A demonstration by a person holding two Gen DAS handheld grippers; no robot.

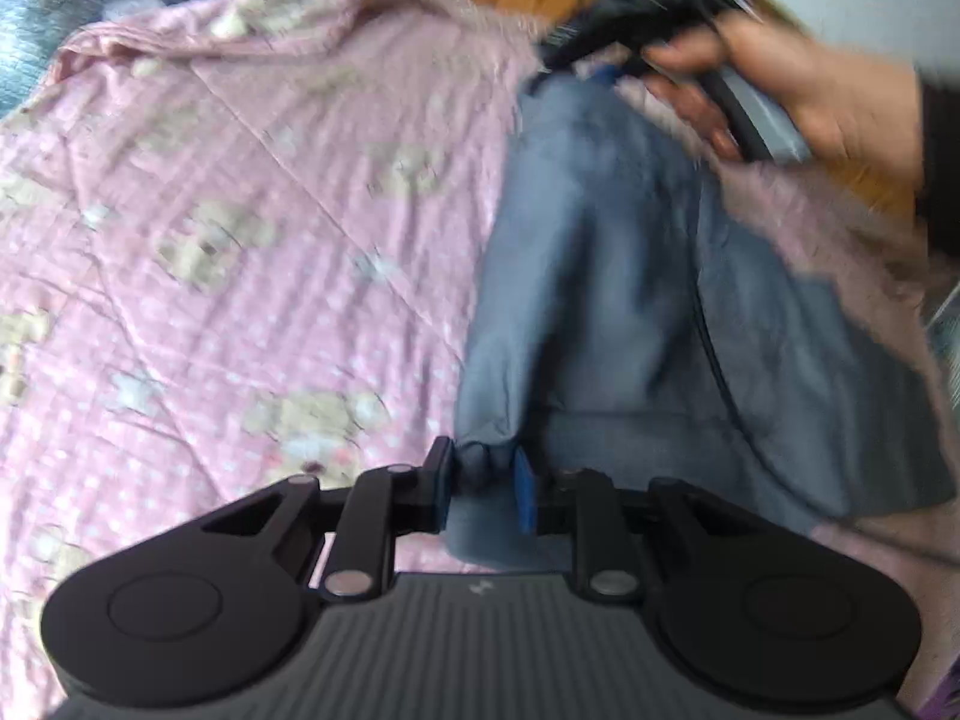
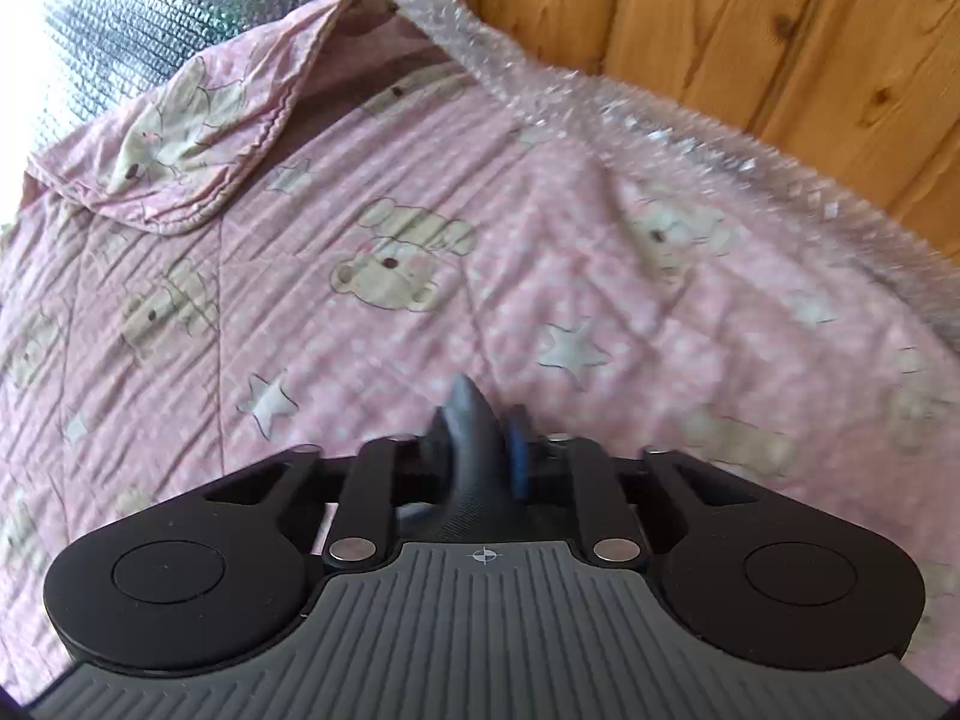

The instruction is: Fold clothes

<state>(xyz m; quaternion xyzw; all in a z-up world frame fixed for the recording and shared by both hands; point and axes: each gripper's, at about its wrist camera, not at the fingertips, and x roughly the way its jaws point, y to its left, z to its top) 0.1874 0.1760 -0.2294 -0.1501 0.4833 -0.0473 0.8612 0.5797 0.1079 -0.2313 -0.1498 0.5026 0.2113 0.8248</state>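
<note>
Two tools each pinch a bunch of one blue-grey garment [image 1: 630, 276], which is lifted above a bed covered by a pink teddy-bear quilt [image 1: 252, 228]. The left tool [image 1: 483, 480] is nearly closed on a gathered edge right at its tips; the cloth stretches ahead and to its right toward a hand [image 1: 798, 102] holding the other tool. The right tool [image 2: 480, 450] clamps a dark fold between its pads. Holding two points apart likely spreads the cloth for folding. Bubble wrap [image 2: 630, 114] and wooden panelling [image 2: 750, 18] lie beyond.
</note>
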